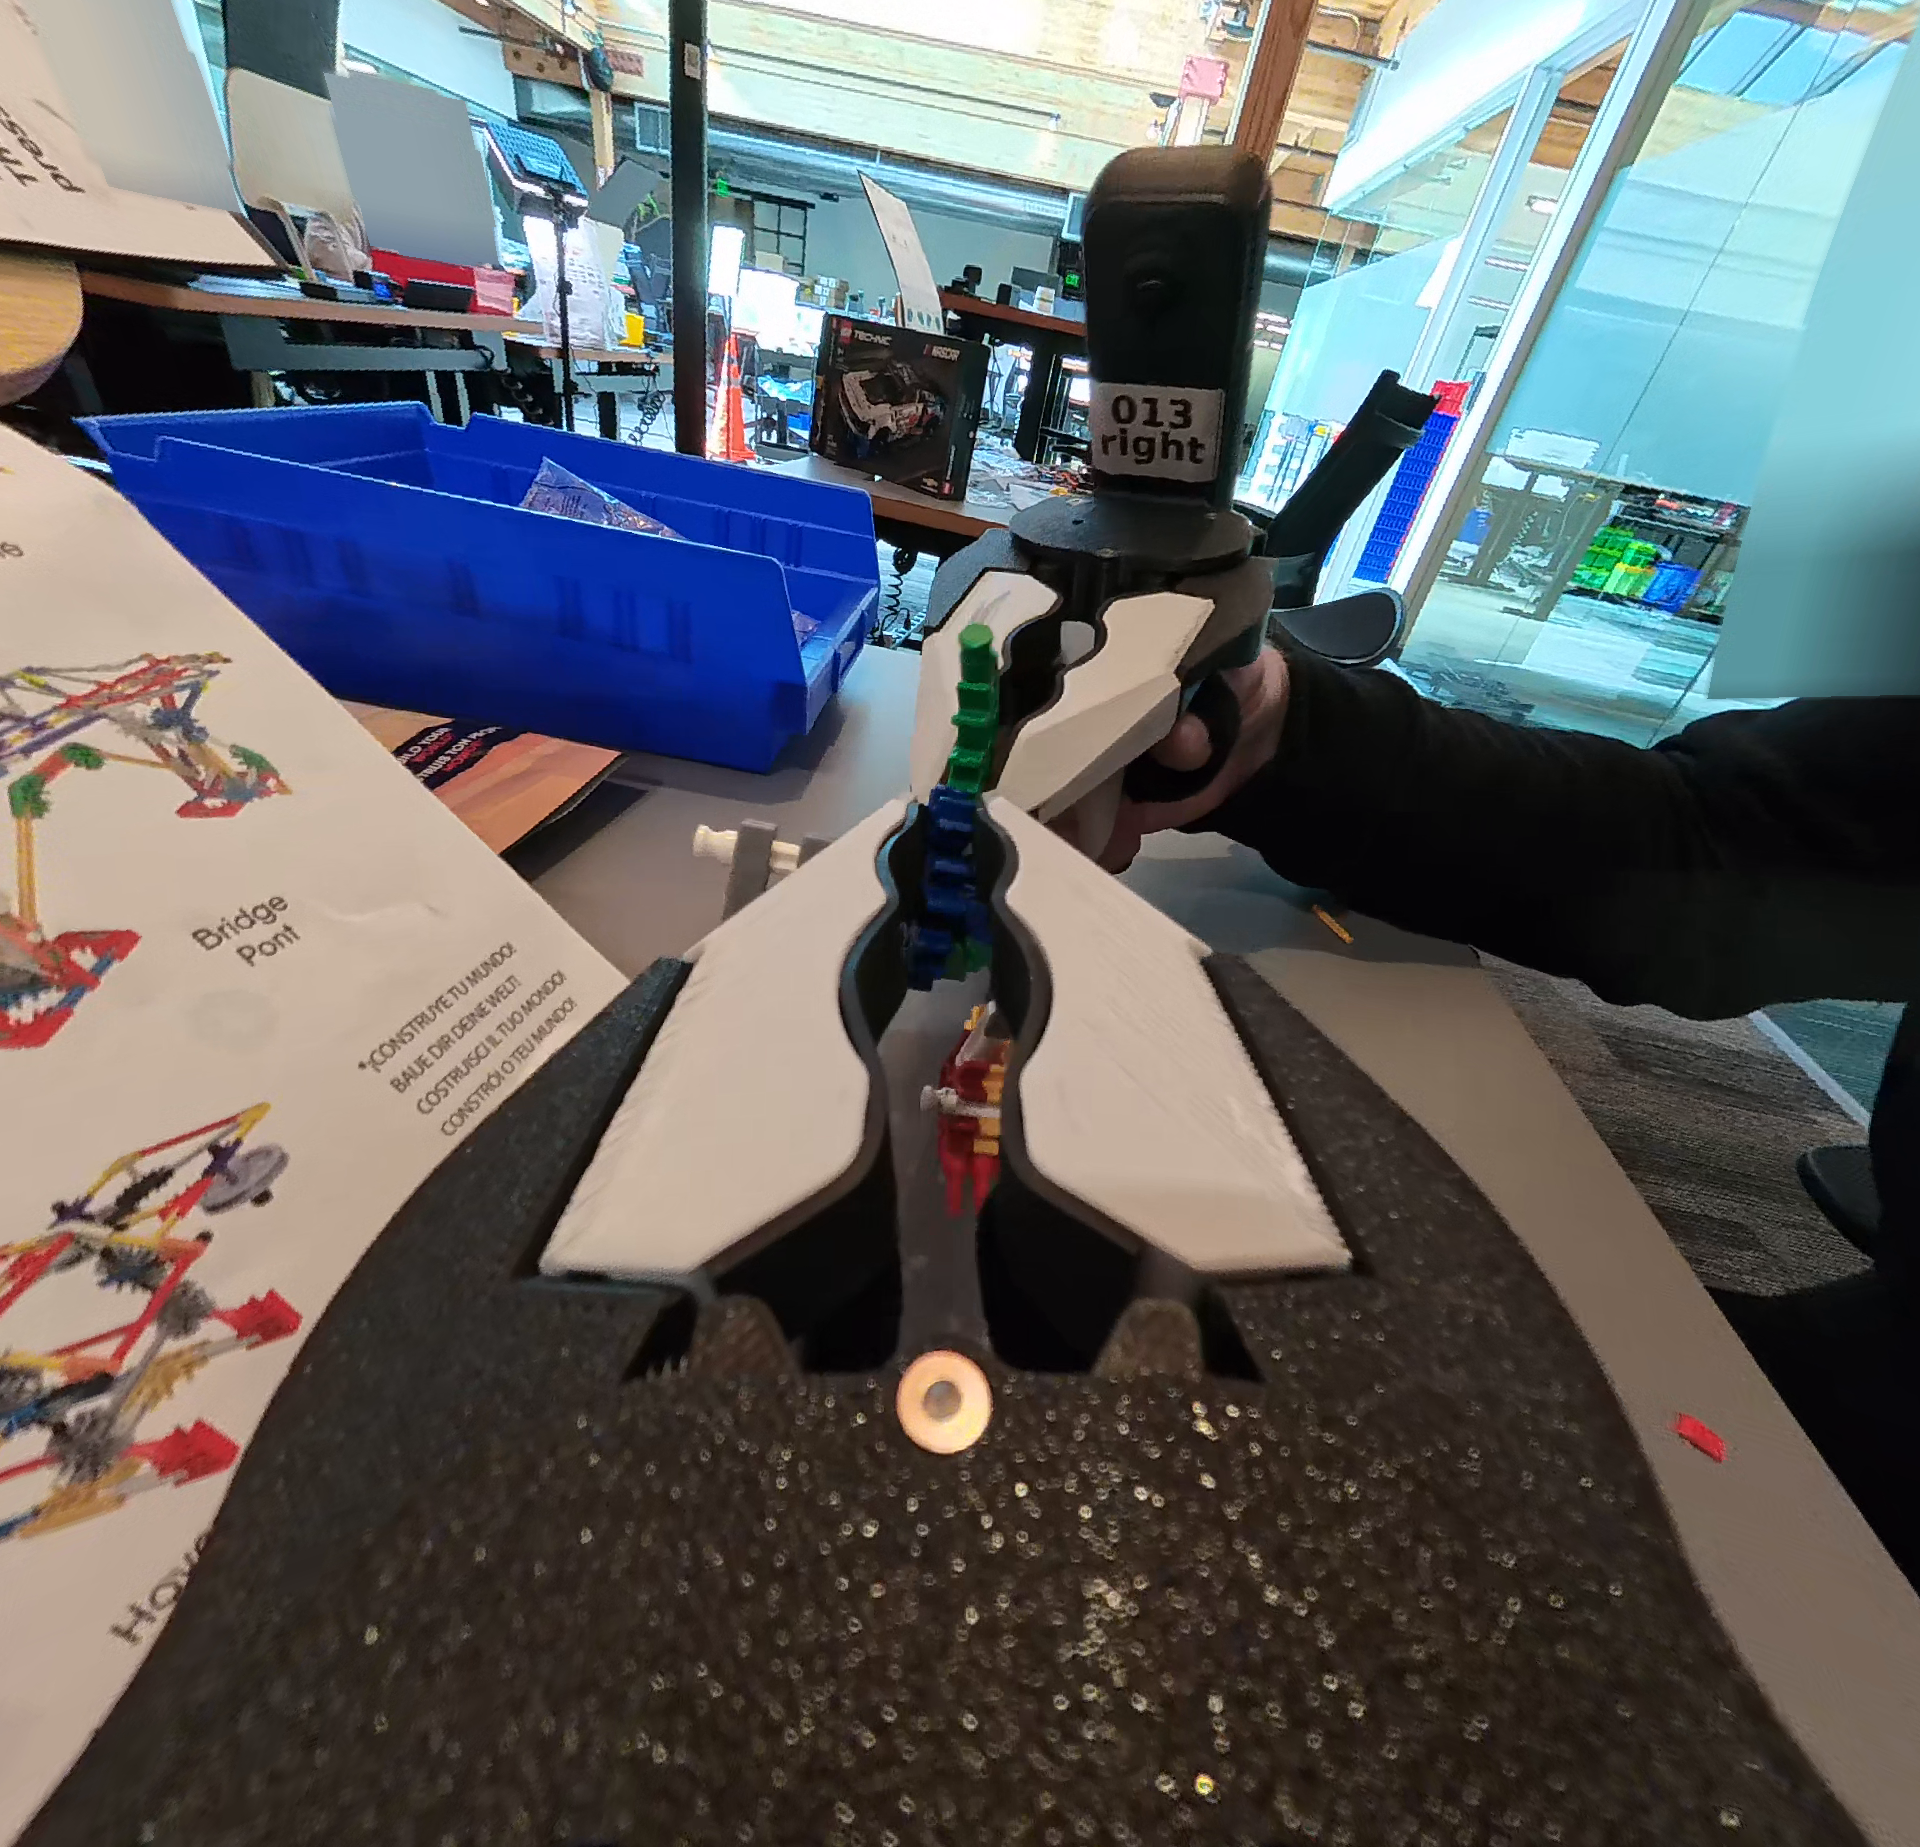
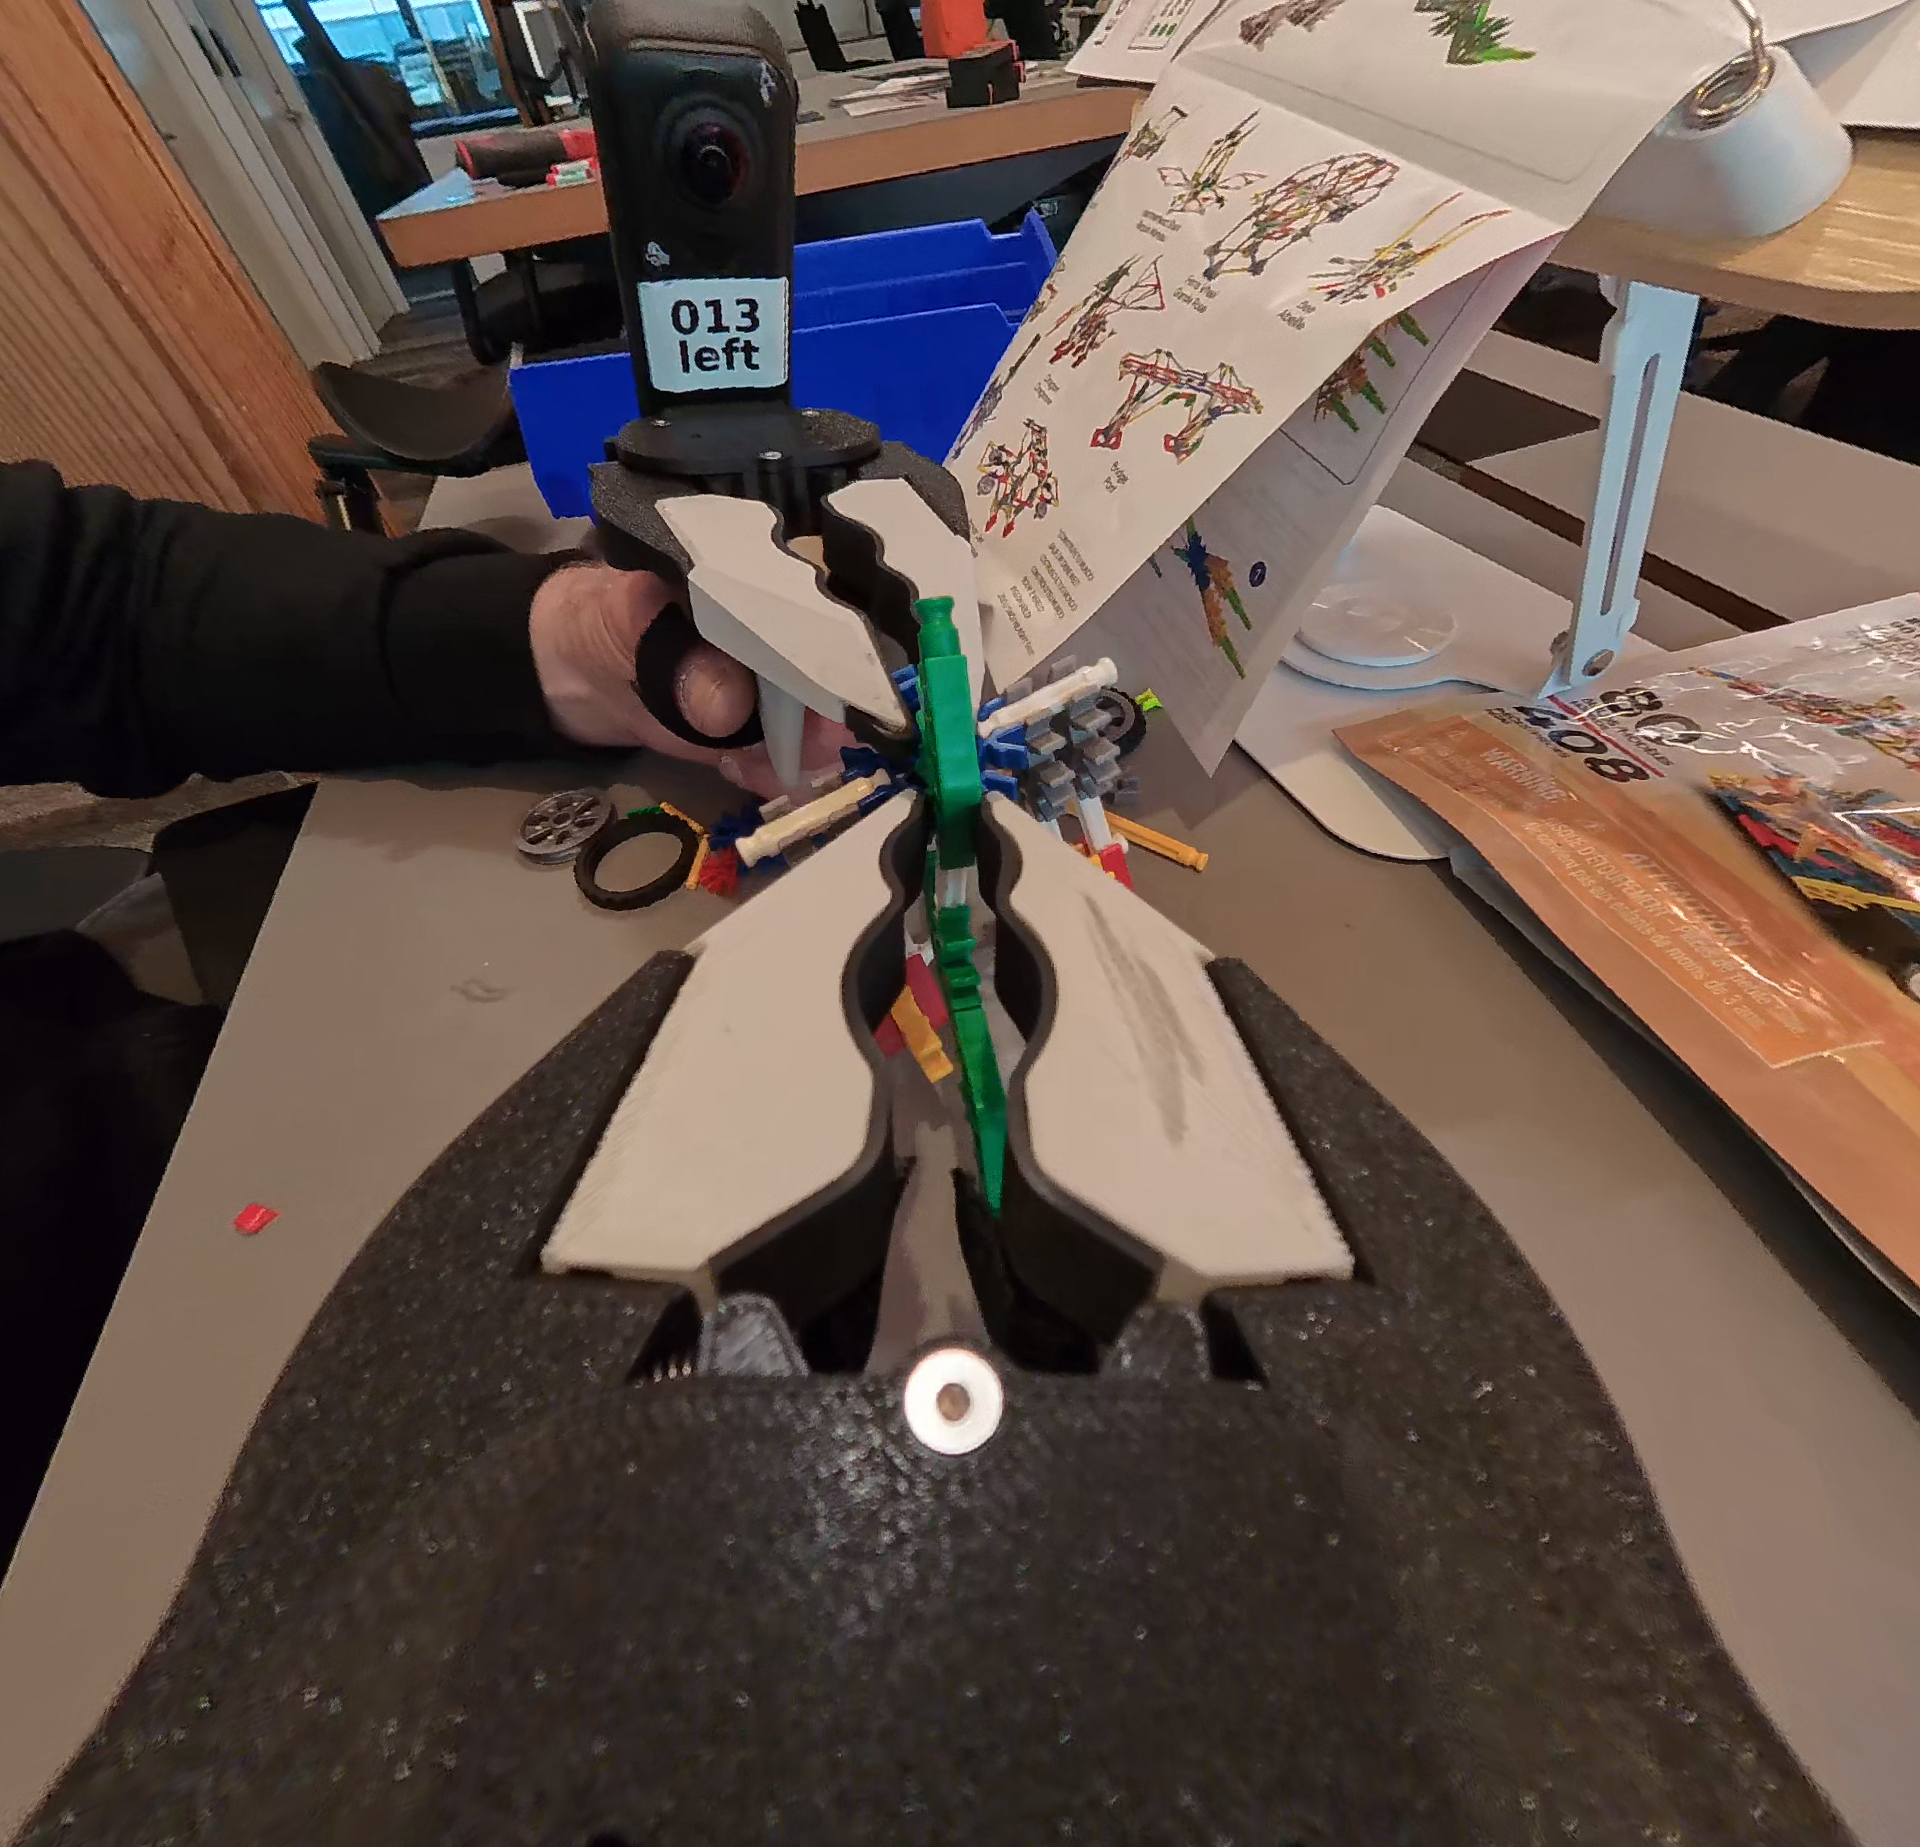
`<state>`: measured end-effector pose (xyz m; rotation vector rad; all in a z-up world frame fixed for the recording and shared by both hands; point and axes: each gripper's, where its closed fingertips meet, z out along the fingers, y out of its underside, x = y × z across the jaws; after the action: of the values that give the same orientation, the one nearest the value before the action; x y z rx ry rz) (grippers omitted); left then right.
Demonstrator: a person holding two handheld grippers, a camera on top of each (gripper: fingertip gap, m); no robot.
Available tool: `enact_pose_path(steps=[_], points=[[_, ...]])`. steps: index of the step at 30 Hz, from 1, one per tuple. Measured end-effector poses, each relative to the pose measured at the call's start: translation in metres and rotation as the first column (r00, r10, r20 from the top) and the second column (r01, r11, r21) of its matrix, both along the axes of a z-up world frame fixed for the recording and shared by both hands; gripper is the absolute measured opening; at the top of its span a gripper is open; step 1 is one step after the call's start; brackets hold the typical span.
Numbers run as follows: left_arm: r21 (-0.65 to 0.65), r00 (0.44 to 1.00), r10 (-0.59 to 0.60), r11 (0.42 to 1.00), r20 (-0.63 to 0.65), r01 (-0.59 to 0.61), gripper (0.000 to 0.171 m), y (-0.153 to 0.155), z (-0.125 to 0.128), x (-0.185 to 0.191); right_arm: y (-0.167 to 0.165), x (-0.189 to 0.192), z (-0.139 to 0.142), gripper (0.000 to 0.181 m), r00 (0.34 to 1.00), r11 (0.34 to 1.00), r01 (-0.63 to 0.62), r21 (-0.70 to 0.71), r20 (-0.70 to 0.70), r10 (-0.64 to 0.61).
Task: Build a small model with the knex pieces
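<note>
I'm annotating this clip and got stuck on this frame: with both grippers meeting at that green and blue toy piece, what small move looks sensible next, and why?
Probably a short, straight push together. The left gripper is shut on the blue connector, the right gripper on the green rod, and the pieces meet in line above the grey table.

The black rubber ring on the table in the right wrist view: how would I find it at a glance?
Start at the grey table, left of where the two grippers meet. The black rubber ring lies flat there beside a silver spoked wheel. It alone is an open black hoop; the bright rods beside it are straight sticks.
</note>
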<state>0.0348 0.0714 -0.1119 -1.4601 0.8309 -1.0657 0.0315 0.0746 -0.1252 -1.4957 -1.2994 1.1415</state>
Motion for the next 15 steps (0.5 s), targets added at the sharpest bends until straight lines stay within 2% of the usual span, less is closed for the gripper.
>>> enact_pose_path(steps=[6,15], points=[[0.020,0.999,-0.005,1.000,-0.032,0.005,0.006,-0.0023,-0.0036,0.0050,-0.0014,-0.0021,-0.0006,0.015,1.000,1.000,0.003,0.021,0.008,-0.003],[0.006,1.000,-0.001,1.000,-0.016,0.002,0.006,-0.0007,-0.0020,0.0056,-0.0019,-0.0019,0.0004,0.010,1.000,0.999,-0.001,0.055,0.003,0.001]])
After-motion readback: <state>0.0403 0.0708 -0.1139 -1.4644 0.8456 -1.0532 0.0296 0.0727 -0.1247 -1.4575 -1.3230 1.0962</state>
